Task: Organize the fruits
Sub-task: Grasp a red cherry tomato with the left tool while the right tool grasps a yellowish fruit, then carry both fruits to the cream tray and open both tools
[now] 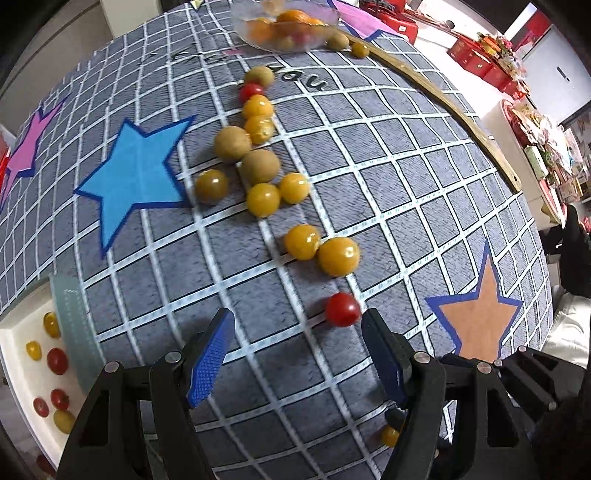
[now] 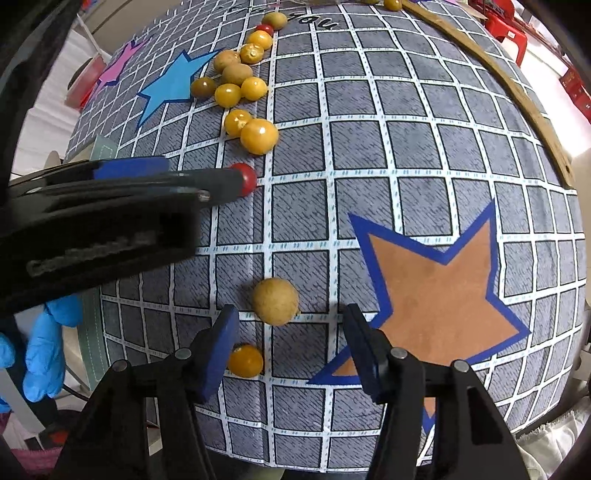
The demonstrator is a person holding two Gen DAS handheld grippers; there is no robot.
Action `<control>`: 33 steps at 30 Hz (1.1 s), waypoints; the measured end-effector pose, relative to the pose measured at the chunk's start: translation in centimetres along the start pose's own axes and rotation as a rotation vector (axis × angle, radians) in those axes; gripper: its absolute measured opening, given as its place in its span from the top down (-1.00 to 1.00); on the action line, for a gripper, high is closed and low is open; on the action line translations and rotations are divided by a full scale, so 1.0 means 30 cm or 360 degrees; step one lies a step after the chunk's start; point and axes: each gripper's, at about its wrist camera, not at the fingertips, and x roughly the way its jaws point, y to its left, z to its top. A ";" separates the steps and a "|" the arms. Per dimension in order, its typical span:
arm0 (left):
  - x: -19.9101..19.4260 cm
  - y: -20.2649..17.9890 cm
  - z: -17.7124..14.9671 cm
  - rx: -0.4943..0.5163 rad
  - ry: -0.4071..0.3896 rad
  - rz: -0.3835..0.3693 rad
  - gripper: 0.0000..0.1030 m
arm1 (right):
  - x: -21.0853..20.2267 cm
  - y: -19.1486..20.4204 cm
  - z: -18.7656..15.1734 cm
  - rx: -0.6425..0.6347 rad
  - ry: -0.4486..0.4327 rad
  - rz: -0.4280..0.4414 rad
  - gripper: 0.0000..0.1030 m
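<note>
Left wrist view: left gripper (image 1: 297, 350) points down at the table (image 1: 388, 177), which is covered by a grey grid-pattern cloth with printed stars. Jaws stand well apart with nothing between the pads. A red cherry tomato (image 1: 342, 309) lies on the cloth just beyond the tips, closer to the right-hand pad, not touching it as far as visible. Further up the frame runs a loose line of yellow cherry tomatoes (image 1: 338, 256) and brown longans (image 1: 259, 166), ending near a clear bowl of fruit (image 1: 284, 27) at the top edge, blurred. At lower left, a white tray (image 1: 22, 373) holds red and yellow cherry tomatoes.

Right wrist view: right gripper (image 2: 290, 349) points down, jaws at medium width, pads not pressing on anything. A single longan (image 2: 275, 301) sits on the cloth just ahead of the tips, between their lines. One yellow cherry tomato (image 2: 245, 360) lies beside the left-hand pad. An orange star (image 2: 439, 295) is printed at right. A blue-gloved hand (image 2: 40, 354) shows at lower left.
</note>
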 end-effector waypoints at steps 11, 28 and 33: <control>0.063 -0.086 0.015 0.0034 0.0029 0.0092 0.10 | 0.024 0.026 0.059 0.0006 -0.0021 -0.0023 0.37; -0.016 0.036 -0.037 -0.0158 -0.0024 -0.0003 0.57 | -0.035 -0.051 0.085 0.0034 -0.0016 0.0047 0.47; -0.064 0.102 -0.087 -0.0198 -0.0060 0.0015 0.57 | -0.063 -0.035 0.103 0.0007 -0.0035 0.0046 0.47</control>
